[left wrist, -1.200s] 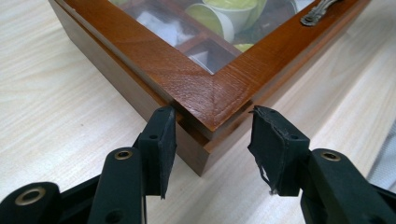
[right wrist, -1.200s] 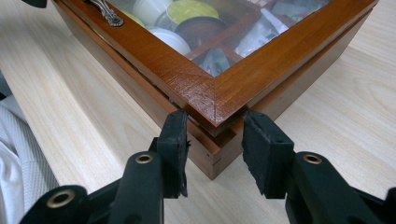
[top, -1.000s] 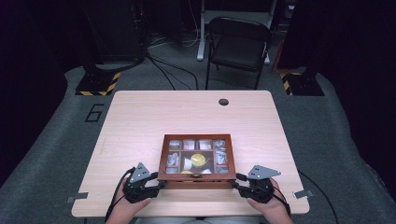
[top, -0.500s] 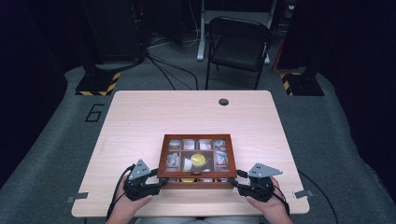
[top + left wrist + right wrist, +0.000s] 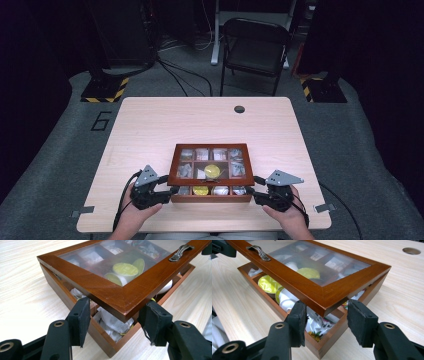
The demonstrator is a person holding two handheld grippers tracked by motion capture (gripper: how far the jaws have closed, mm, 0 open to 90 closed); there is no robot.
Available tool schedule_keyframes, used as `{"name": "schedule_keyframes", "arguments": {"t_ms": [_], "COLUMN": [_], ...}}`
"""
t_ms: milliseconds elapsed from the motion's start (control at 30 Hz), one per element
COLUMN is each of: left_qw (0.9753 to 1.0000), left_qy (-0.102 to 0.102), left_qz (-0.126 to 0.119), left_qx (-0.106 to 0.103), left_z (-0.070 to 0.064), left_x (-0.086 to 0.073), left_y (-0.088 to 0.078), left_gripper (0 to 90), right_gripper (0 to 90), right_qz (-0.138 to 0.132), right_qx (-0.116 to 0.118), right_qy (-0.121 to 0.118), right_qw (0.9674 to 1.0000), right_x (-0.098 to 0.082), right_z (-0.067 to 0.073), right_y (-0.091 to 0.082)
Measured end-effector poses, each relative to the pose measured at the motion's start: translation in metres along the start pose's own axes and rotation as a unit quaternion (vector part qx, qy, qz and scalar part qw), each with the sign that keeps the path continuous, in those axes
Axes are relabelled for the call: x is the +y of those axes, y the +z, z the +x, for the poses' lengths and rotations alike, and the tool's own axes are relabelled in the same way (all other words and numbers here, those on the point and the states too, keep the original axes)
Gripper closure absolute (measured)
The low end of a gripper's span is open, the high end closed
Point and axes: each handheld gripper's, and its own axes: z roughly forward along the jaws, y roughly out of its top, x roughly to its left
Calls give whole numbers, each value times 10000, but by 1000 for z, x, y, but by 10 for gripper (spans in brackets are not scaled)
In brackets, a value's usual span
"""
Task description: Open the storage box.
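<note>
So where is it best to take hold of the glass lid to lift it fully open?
Grip the lid at its two raised front corners, from the person's side: the front edge already stands above the box, so a gripper fits underneath.

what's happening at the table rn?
A person holds a gripper in each hand at the near corners of a wooden box with a glass-panelled lid. The lid is propped partly up, leaving a gap over the sachets and yellow-topped pods inside. The left gripper and right gripper each straddle a front corner of the lid; their jaws have just been opening, and the pads no longer press on it. The lid's metal handle is untouched.
</note>
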Motion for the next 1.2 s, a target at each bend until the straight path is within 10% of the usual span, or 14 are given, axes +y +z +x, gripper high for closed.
{"name": "schedule_keyframes", "arguments": {"t_ms": [1200], "left_qw": [9983], "left_qy": [-20], "left_qz": [-531], "left_qx": [245], "left_z": [19], "left_x": [53], "left_y": [-5], "left_gripper": [437], "right_gripper": [492], "right_qz": [-519], "right_qx": [-175], "right_qy": [226], "right_qw": [9982], "right_x": [52], "right_z": [-22], "right_y": [2]}}
